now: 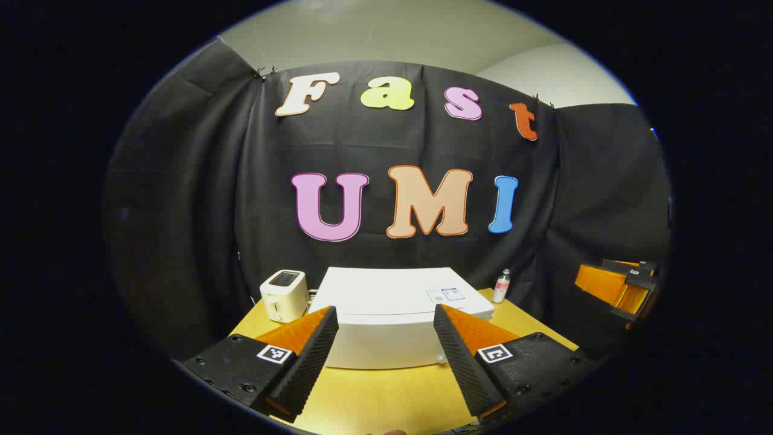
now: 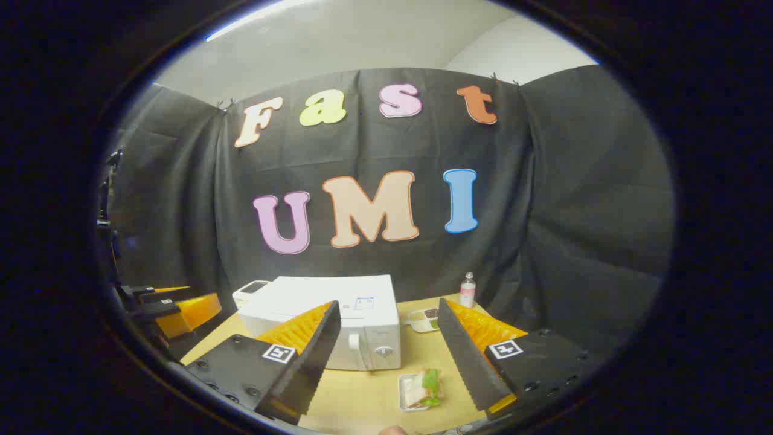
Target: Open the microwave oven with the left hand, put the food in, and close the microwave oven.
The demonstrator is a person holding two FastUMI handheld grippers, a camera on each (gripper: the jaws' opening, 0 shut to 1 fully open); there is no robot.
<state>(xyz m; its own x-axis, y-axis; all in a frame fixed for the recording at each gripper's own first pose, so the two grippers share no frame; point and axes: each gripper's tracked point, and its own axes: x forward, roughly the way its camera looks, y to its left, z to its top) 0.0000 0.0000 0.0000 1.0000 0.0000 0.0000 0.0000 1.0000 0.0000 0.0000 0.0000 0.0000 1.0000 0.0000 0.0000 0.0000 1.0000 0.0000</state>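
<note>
Both hand-held grippers, left [image 1: 384, 338] and right [image 2: 386, 338], hover with fingers spread wide, gripping nothing. A closed white microwave oven [image 2: 338, 320] sits on the desk [image 2: 362, 396]. A tray of food [image 2: 420, 389] lies before it.

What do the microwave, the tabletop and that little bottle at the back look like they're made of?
Microwave: likely painted metal or plastic; smooth, white, faintly glossy shell.
Tabletop: looks like pale yellow wood or laminate; smooth, with a soft sheen and no grain clear enough to tell.
Bottle: seemingly clear plastic, since it looks see-through with a pale cap; too small to be sure.
</note>
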